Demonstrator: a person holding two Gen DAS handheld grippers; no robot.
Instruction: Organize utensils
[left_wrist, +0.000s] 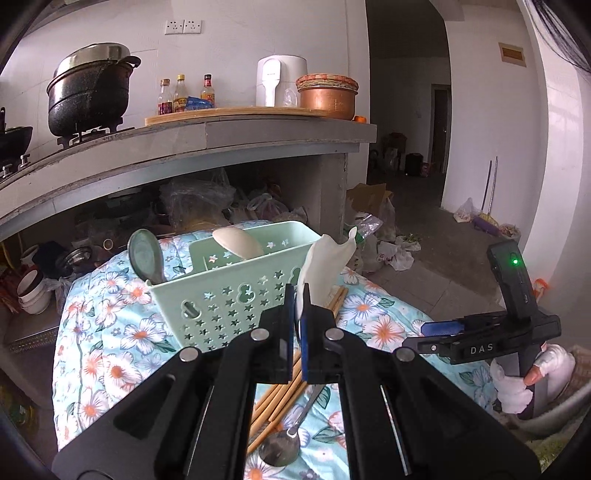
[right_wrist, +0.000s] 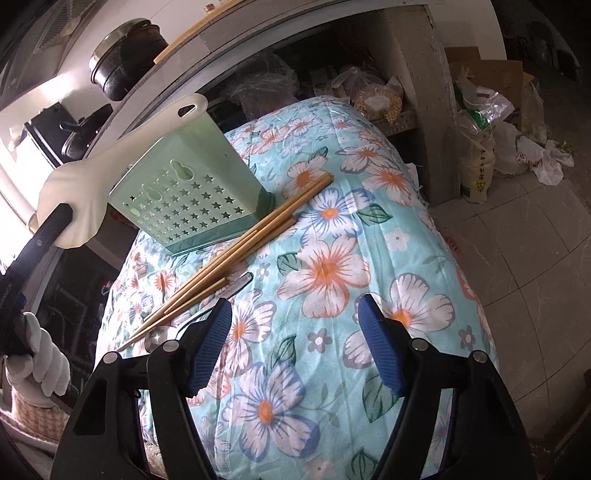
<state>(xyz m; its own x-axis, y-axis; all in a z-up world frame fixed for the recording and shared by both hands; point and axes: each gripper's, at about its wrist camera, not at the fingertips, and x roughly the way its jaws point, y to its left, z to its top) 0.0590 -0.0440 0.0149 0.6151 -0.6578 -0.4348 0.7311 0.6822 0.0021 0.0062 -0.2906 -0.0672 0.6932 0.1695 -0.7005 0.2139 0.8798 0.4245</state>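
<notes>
A home kitchen: stove pot (left_wrist: 88, 88), sauce bottles (left_wrist: 181, 94), concrete counter (left_wrist: 207, 140).

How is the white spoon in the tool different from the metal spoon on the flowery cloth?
The white rice paddle is held up in the air, pinched in the shut left tool; the metal spoon lies flat on the floral cloth beside the chopsticks. The paddle is wide, matte and white; the metal spoon is slim, shiny and grey. The paddle looks bigger. Both are utensils not yet in the green basket.
</notes>
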